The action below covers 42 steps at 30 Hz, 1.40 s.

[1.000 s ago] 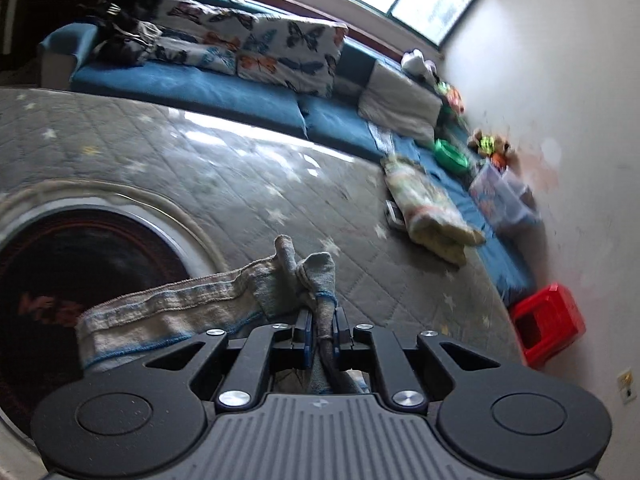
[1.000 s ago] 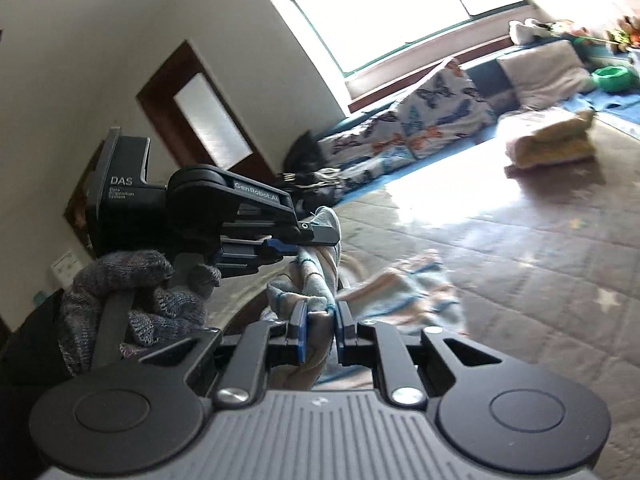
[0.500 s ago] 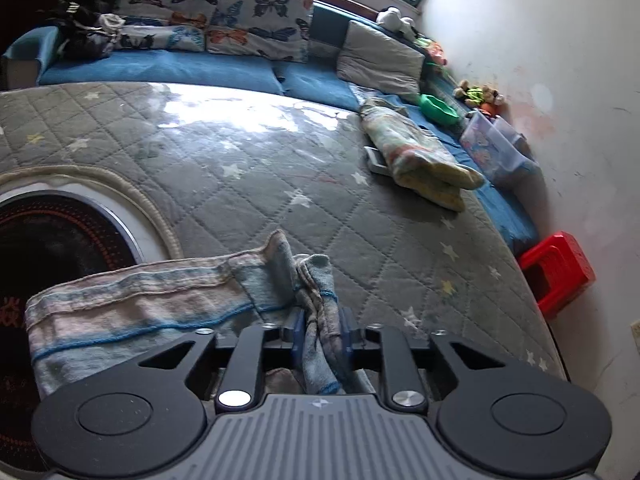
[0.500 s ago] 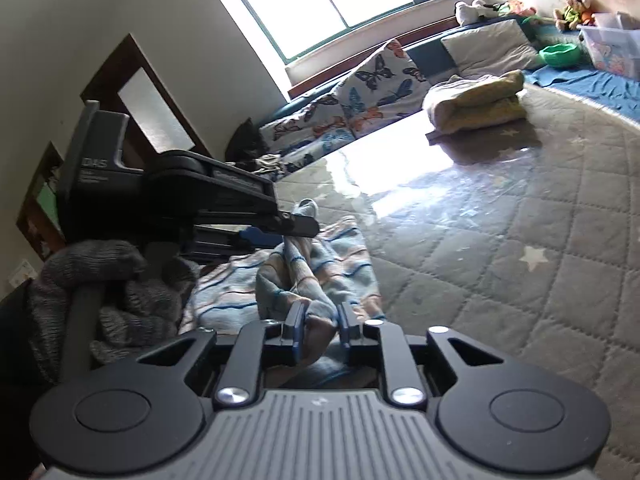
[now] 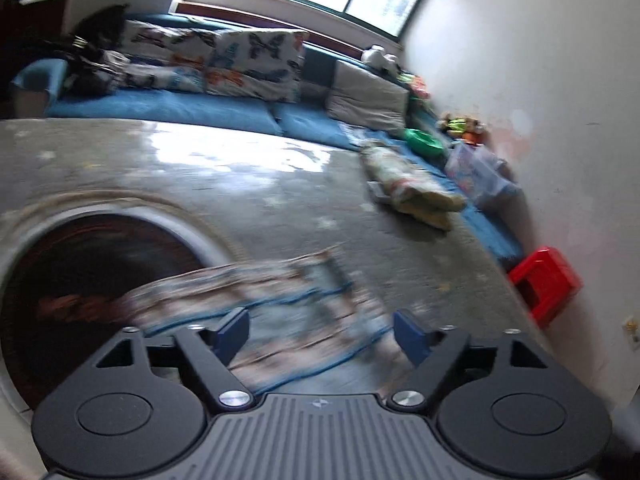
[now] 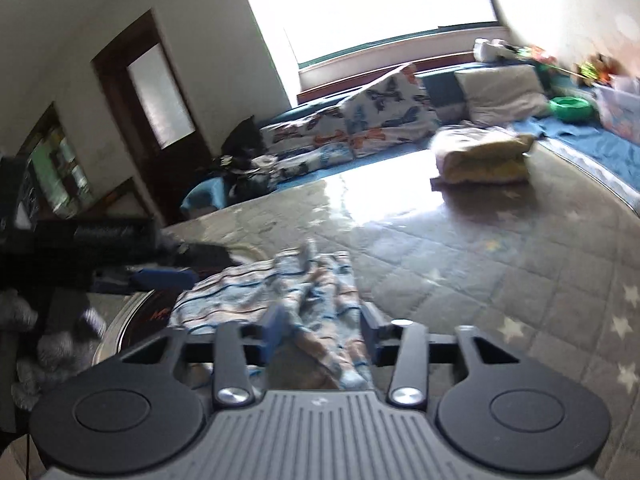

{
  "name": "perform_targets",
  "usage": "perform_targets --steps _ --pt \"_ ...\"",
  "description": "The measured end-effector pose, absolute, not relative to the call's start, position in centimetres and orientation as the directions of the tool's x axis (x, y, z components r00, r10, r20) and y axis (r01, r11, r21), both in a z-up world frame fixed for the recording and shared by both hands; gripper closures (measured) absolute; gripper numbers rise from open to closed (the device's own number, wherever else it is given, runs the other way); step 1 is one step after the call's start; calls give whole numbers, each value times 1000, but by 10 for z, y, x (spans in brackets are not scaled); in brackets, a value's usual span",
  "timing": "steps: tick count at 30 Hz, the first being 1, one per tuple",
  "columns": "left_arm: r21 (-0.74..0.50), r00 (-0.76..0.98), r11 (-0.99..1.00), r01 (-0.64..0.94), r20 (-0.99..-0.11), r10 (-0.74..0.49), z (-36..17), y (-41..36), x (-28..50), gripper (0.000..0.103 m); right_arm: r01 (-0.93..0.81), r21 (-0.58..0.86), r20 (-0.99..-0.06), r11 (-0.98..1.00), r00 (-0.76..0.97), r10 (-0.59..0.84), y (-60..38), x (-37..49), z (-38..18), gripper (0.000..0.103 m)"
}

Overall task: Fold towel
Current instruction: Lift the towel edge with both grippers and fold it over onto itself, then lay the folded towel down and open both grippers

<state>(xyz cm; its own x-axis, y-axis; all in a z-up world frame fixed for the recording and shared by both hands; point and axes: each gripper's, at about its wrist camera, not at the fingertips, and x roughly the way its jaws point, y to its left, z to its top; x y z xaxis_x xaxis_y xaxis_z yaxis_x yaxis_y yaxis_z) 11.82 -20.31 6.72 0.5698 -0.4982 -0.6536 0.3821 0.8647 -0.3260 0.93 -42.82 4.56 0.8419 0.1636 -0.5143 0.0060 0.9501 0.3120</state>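
Ahead of your two grippers spreads a grey quilted mat (image 5: 280, 184) dotted with pale stars, a dark round inset (image 5: 92, 276) sunk into it on the left. Beyond it runs a blue couch (image 5: 168, 106) with two butterfly-print cushions (image 5: 256, 64) under one bright window (image 6: 376, 4); a brown door (image 6: 148, 96) stands further left. One folded blanket (image 6: 480, 156) lies ahead to the right, near one green bowl (image 6: 570, 107) and one red stool (image 5: 546, 284). One striped towel (image 5: 272, 312) lies flat on the mat, just ahead of both tools. Your left gripper (image 5: 320, 334) has its fingers spread wide apart, holding nothing. Your right gripper (image 6: 320, 332) is likewise parted above the crumpled cloth.
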Motion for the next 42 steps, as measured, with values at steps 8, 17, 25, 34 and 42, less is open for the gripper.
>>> perform_targets --steps 8,17,25,34,42 --pt "-325 529 886 330 -714 -459 30 -164 86 15 -2 278 -599 961 782 175 -414 39 31 24" --pt "-331 505 864 379 -709 -493 13 -170 69 57 25 331 -662 943 718 214 -414 50 8 57" --pt "-362 473 842 400 -705 -528 17 -138 60 90 31 377 -654 926 717 243 -400 23 8 66" --pt "-333 496 842 424 -693 -524 32 -111 42 71 -8 312 -612 950 763 207 -388 -16 44 60" --pt "-297 523 826 479 -659 -540 40 -127 34 59 -58 226 -642 972 742 194 -358 15 48 67"
